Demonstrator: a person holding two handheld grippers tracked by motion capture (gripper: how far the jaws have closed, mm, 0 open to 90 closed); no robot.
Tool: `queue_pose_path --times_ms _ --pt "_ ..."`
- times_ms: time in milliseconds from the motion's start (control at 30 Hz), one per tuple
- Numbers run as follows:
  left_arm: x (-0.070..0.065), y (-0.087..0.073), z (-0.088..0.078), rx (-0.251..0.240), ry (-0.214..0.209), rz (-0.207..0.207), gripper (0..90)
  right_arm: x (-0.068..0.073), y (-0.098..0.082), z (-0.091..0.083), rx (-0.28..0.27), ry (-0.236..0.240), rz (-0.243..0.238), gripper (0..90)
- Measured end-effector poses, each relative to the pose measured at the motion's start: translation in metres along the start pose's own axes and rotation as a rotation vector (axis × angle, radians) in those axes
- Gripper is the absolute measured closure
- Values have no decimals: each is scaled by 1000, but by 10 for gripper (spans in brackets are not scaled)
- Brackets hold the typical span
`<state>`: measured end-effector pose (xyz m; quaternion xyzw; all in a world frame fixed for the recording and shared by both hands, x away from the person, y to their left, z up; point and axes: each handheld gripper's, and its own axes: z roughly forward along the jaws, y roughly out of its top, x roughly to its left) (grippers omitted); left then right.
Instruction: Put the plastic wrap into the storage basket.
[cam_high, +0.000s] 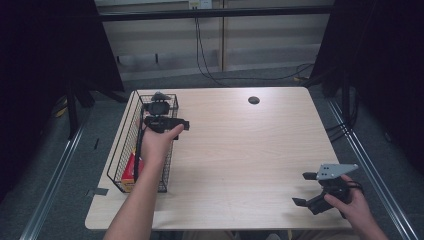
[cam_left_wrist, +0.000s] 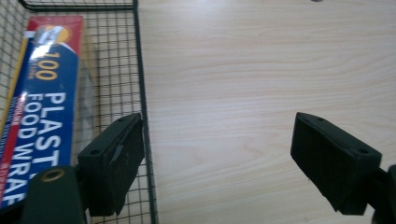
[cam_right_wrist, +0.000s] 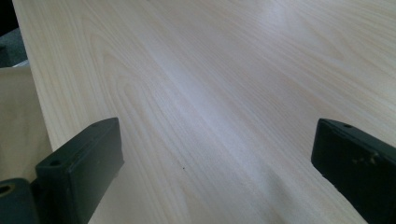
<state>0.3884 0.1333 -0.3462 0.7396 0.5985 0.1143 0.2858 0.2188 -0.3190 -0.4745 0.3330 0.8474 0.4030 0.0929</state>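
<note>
Food wrap box (cam_high: 131, 170) lies flat in the wire basket (cam_high: 121, 150) at the table's (cam_high: 240, 150) left edge, toward its near end. From above, your left gripper (cam_high: 161, 116) hovers over the basket's far end, while your right gripper (cam_high: 312, 192) waits near the near right corner. Along the left gripper (cam_left_wrist: 219, 158), the jaws gape wide and empty, straddling the basket's inner wall, likely lining up a reach. Along the right gripper (cam_right_wrist: 219, 168), jaws spread wide over bare wood, holding nothing.
</note>
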Motion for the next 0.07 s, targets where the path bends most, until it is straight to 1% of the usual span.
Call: queue_pose_path --times_ms 67 --pt "-4 1 2 2 -7 11 172 0 0 0 -1 -1 1 18"
